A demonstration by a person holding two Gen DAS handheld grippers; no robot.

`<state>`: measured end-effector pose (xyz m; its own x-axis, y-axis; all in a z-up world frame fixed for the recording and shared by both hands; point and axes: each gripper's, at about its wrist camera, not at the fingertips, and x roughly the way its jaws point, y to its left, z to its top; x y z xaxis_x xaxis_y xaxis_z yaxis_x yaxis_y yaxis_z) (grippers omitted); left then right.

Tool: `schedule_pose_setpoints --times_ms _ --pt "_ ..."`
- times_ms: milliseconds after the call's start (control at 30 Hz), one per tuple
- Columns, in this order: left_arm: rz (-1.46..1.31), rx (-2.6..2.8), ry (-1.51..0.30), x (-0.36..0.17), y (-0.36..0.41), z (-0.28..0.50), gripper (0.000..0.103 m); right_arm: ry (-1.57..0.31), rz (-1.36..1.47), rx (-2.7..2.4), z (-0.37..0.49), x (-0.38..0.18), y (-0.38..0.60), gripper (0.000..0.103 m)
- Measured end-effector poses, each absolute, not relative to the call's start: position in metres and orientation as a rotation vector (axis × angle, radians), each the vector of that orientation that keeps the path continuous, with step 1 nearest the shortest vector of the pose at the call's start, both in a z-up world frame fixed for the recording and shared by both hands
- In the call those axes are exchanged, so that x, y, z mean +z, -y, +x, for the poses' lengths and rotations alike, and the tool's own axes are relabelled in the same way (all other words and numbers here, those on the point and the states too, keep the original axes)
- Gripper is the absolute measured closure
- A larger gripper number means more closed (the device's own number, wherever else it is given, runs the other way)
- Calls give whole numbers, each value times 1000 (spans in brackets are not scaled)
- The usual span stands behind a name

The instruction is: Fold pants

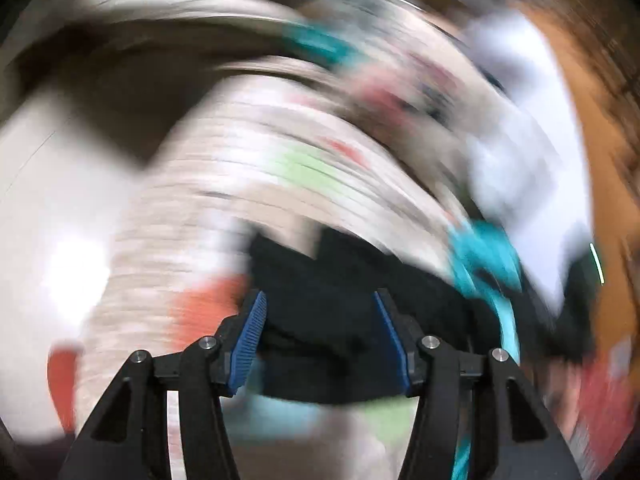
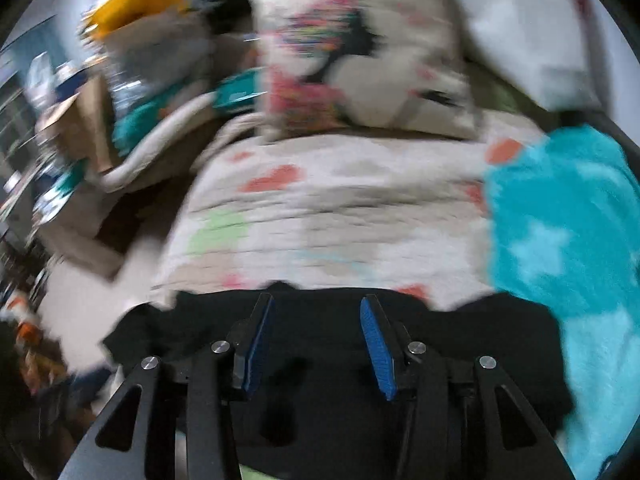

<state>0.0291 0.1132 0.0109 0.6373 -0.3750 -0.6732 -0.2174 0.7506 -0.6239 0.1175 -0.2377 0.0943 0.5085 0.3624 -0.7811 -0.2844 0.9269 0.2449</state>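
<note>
**A:** Start with our grippers. The left gripper [image 1: 318, 306] has its blue pads [image 1: 250, 346] spread apart with nothing pinched between them; we see only dark cloth lying below the gap. The right gripper [image 2: 316, 314] is the same: jaws parted, empty, pointing down at the fabric.

**B:** So we hold nothing on either side. And the pants [image 2: 320, 400]?

**A:** They are the black garment spread on the patterned quilt [image 2: 320, 208], directly under the right gripper, with their far edge running across just beyond its fingertips. In the left view the same black cloth lies under the jaws, though that picture is badly smeared and we cannot make out its folds or which end is which.

**B:** What surrounds them?

**A:** A teal fleece blanket [image 2: 560, 232] with pale stars touches the pants on the right. A pillow [image 2: 360, 64] sits well beyond, at the head of the bed.

**B:** Which step are we in, then?

**A:** We judge we are between grasps: cloth laid down, both grippers free. Whether a fold is already made, we cannot tell.

**B:** And next?

**A:** We would need to steady both grippers, find two matching edge points, and close on them evenly before lifting, keeping clear of the teal blanket.
</note>
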Motion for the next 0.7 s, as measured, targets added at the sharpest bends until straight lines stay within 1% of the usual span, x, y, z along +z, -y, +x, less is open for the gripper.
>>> schedule_pose_setpoints --times_ms 100,167,200,233,300,400,500,533,567,600,633,700 --pt "-874 87 -861 4 -165 20 49 -978 -3 538 104 90 187 53" --pt "-923 125 -808 10 -184 10 49 -971 -97 606 92 85 156 47" --pt "-925 129 -789 13 -188 9 49 -959 -171 640 82 82 139 42" --pt "-915 128 -774 18 -188 8 49 -938 -263 672 70 77 119 36" --pt "-902 120 -776 21 -182 10 49 -889 -429 720 49 69 87 32" --pt "-900 87 -808 17 -170 16 49 -814 -597 765 24 58 55 27" --pt "-911 70 -836 11 -169 22 49 -757 -733 733 16 42 33 26" --pt "-910 70 -840 10 -168 21 49 -764 -755 712 18 37 28 32" --pt "-910 72 -840 10 -168 20 49 -790 -753 698 24 32 24 43" --pt "-909 75 -842 9 -168 20 49 -831 -726 705 30 30 24 89" --pt "-912 78 -843 9 -168 20 49 -900 -665 710 40 30 24 98" --pt "-925 83 -845 7 -170 20 49 -924 -566 712 49 39 30 98"
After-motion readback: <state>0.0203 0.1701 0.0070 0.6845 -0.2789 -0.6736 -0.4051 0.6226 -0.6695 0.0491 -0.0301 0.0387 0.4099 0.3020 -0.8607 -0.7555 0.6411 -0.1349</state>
